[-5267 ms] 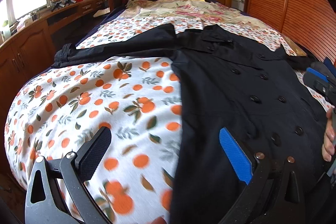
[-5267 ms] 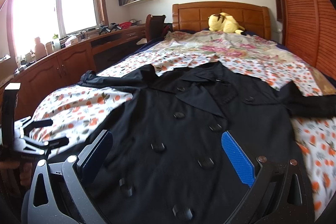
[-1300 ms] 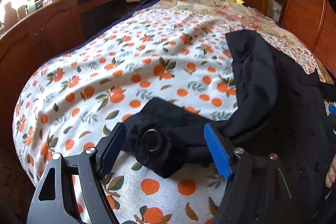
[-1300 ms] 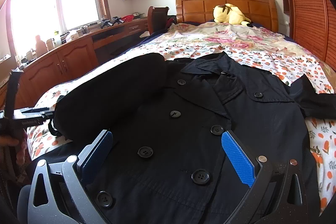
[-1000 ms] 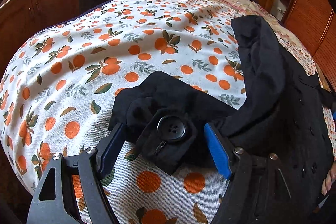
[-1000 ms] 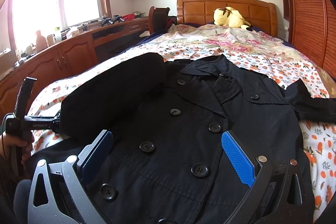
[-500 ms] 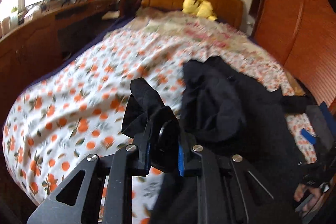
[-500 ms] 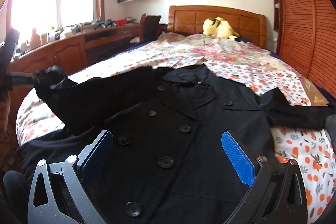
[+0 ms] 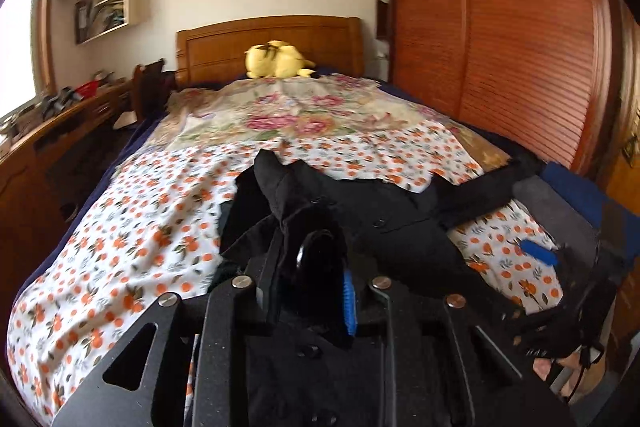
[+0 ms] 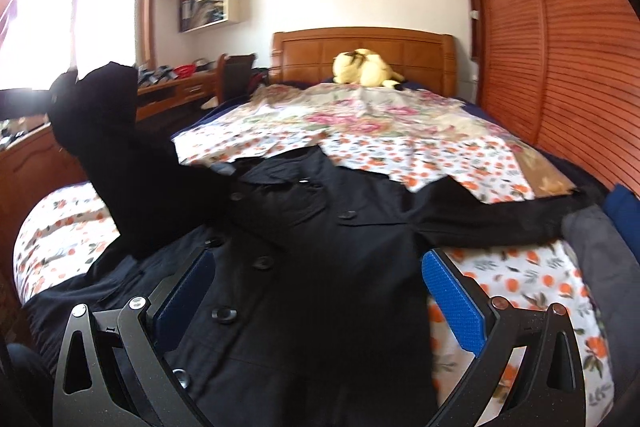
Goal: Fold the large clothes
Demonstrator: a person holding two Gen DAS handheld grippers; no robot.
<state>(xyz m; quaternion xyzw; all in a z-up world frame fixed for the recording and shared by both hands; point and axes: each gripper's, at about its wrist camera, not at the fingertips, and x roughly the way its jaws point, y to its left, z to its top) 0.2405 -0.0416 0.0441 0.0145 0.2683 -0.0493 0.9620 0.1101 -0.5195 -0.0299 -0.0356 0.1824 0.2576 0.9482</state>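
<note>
A black double-breasted coat (image 10: 320, 259) lies face up on the bed, collar toward the headboard. My left gripper (image 9: 308, 287) is shut on the cuff of the coat's left sleeve (image 9: 316, 251), with a button between the jaws. In the right wrist view that sleeve (image 10: 120, 155) is lifted high above the bed at the left. The other sleeve (image 10: 492, 215) lies stretched out to the right. My right gripper (image 10: 320, 291) is open and empty, hovering over the coat's front near its buttons.
The bed has an orange-print sheet (image 9: 140, 227) and a floral cover (image 10: 380, 115). A yellow plush toy (image 10: 364, 69) sits by the wooden headboard. A wooden desk (image 10: 180, 87) runs along the left, a slatted wardrobe (image 10: 560, 47) along the right. Grey and blue cloth (image 10: 600, 247) lies at the bed's right edge.
My left gripper has closed on the sleeve cuff and lifted it up and over toward the coat's body. The right gripper has shifted slightly to the right and stays open.
</note>
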